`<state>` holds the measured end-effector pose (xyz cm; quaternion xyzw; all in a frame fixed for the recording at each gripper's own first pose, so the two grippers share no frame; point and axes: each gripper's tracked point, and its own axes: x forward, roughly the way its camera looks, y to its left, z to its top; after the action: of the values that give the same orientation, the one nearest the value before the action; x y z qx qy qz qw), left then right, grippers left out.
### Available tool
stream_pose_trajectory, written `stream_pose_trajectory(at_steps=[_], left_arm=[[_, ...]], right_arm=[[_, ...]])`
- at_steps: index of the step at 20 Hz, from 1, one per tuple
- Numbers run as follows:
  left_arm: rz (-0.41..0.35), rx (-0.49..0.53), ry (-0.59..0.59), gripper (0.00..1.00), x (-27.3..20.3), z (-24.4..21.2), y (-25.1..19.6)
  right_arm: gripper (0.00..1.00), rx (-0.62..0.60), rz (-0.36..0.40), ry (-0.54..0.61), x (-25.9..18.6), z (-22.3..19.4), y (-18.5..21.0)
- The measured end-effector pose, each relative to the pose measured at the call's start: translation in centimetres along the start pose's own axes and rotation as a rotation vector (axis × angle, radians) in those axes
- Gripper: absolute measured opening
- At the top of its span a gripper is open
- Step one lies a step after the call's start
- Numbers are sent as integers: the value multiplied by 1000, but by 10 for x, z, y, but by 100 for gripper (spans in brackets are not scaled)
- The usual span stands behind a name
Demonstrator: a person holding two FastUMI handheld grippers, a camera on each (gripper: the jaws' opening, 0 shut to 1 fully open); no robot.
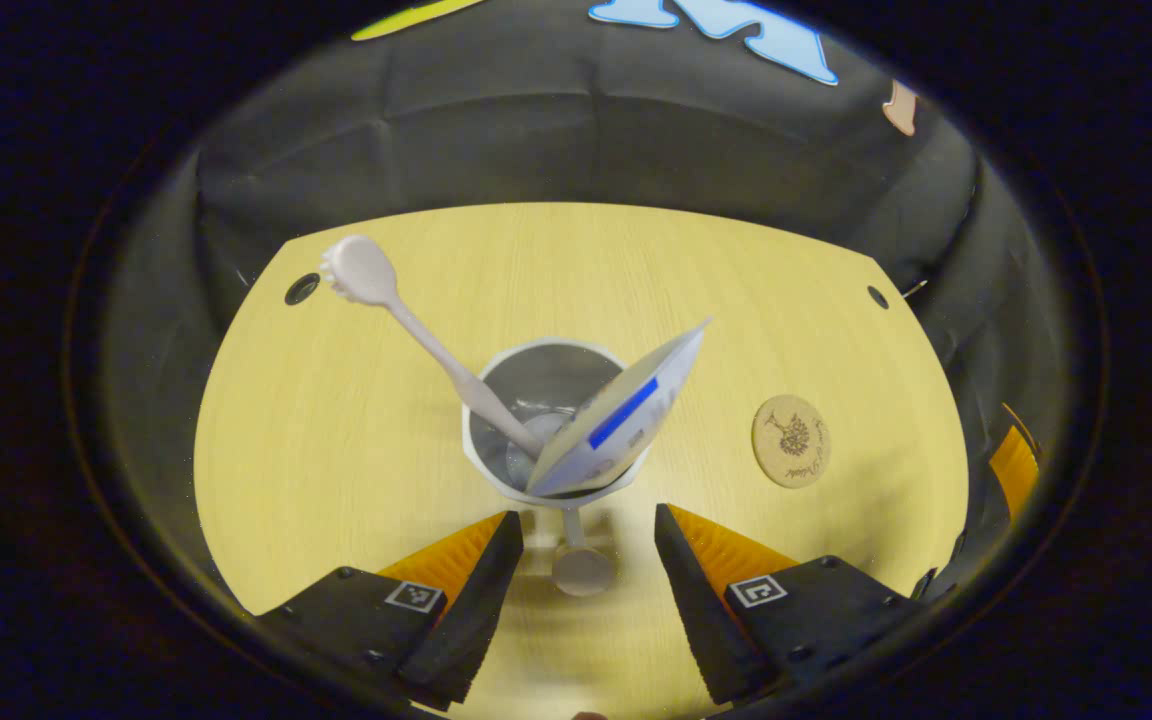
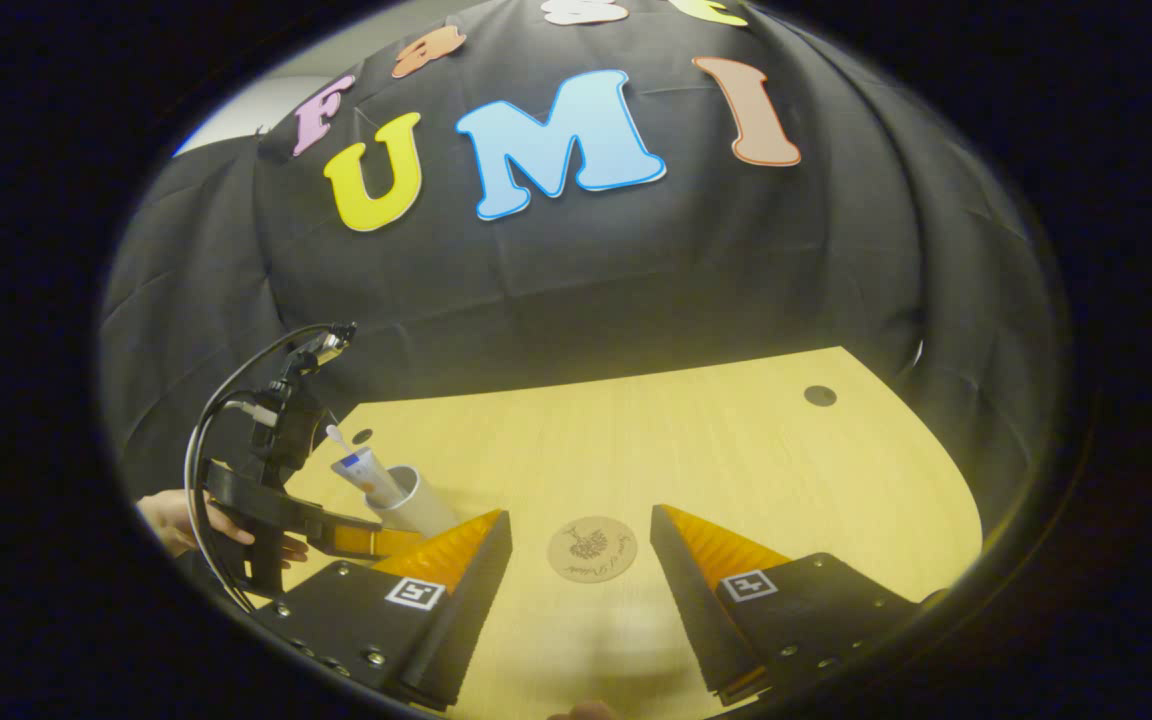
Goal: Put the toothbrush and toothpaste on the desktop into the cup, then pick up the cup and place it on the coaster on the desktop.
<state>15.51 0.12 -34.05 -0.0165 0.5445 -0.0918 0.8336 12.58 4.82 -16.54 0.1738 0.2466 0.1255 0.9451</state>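
A white cup (image 1: pixel 496 455) stands upright on the wooden desktop (image 1: pixel 356 440). Inside it leans a white toothbrush (image 1: pixel 406 320), head up and to the left, beside a white toothpaste tube (image 1: pixel 626 415) with a blue stripe. My left gripper (image 1: pixel 584 565) is open just short of the cup, its fingers on either side of the cup's handle (image 1: pixel 581 570) without pressing on it. A round cork coaster (image 1: pixel 791 440) lies to the cup's right. In the right gripper view the coaster (image 2: pixel 592 548) lies just ahead of my open right gripper (image 2: pixel 581 560), with the cup (image 2: pixel 416 505) farther left.
Cable holes are cut in the desktop at the far left (image 1: pixel 302 289) and far right (image 1: pixel 877 297). Black cloth walls close in the table's back and sides. A hand (image 2: pixel 181 520) holds the left gripper's body (image 2: pixel 276 500) at the table's left.
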Motion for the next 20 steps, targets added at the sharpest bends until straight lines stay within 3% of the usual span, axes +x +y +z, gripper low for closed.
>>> stream_pose_trajectory(at_steps=[5, 6, 11, 14, 17, 19, 20], left_arm=[[20, -14, 57, 88, 12, -4, 9], [22, -15, 64, 89, 15, -4, 10], [29, -20, 86, 89, 25, -6, 10], [37, -11, 88, 74, 27, -5, 12], [50, -4, 96, 71, 31, -5, 14], [54, -4, 104, 61, 32, -6, 15], [53, -6, 108, 62, 32, -8, 15]], right_arm=[[89, 9, -6, 27, 6, -7, -8], [84, 10, -4, 33, 7, -9, -9], [84, 7, -7, 58, 11, -15, -15], [84, 15, -17, 63, 6, -20, -21], [80, 28, -24, 67, 7, -23, -24], [84, 31, -29, 69, 7, -25, -27], [80, 32, -33, 72, 6, -25, -28]])
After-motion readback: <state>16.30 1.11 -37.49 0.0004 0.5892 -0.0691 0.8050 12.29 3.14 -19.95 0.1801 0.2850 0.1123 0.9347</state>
